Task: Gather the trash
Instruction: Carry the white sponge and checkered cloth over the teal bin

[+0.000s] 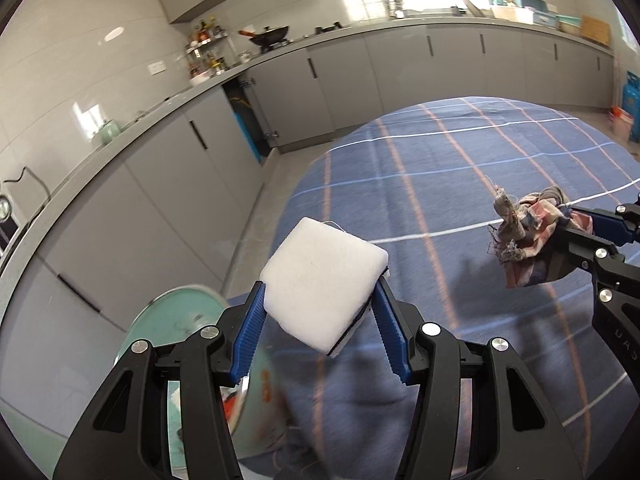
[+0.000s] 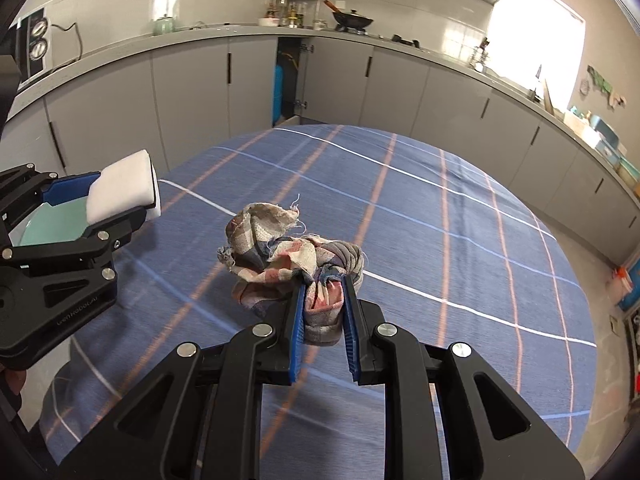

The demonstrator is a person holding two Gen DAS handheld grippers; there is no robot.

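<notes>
My left gripper (image 1: 320,292) is shut on a white sponge pad (image 1: 324,284) and holds it above the table's left edge, over a mint-green bin (image 1: 188,320). The sponge also shows in the right wrist view (image 2: 120,186), with the bin (image 2: 54,222) below it. My right gripper (image 2: 322,284) is shut on a crumpled plaid cloth rag (image 2: 280,252) and holds it above the table. In the left wrist view the rag (image 1: 528,232) hangs at the right, in the right gripper (image 1: 576,220).
A round table with a blue plaid cloth (image 2: 440,220) lies below both grippers. Grey kitchen cabinets (image 2: 192,92) and a counter with a wok (image 2: 352,20) run behind it. One cabinet door (image 2: 288,80) stands open. Boxes (image 2: 628,284) sit on the floor at the right.
</notes>
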